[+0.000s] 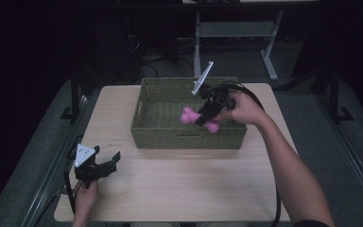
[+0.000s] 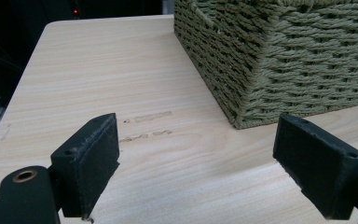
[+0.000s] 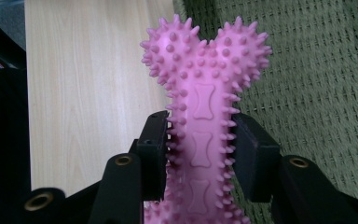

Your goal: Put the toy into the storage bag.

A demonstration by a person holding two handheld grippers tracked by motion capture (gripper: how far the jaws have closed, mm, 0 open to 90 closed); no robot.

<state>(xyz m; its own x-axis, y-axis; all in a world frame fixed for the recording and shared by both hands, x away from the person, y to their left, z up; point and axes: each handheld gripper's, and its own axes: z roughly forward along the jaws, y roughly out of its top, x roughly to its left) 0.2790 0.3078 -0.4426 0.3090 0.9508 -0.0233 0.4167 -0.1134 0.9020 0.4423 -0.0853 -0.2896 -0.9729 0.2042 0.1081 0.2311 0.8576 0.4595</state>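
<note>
The right gripper (image 1: 205, 115) has its two black fingers (image 3: 254, 154) clamped on the shaft of a pink, spiky rubber dog bone (image 1: 189, 116), one pad on each side of the narrow middle. In the right gripper view the toy's knobbed, two-lobed end rises above the pads, with small bone shapes pressed into its flat face. From the high view the bone hangs over the inside of the rectangular olive-green woven basket (image 1: 146, 113), toward its right half and near its front wall, held in the air by the person's right hand (image 1: 242, 109). The basket stands on the far half of the pale wood-grain counter (image 1: 179, 184). The left gripper (image 1: 109, 163) rests low near the counter's front left corner, well apart from the basket, its fingers (image 2: 91, 161) spread wide with nothing between them; bare counter and the basket's near corner (image 2: 242, 112) show beyond them.
</note>
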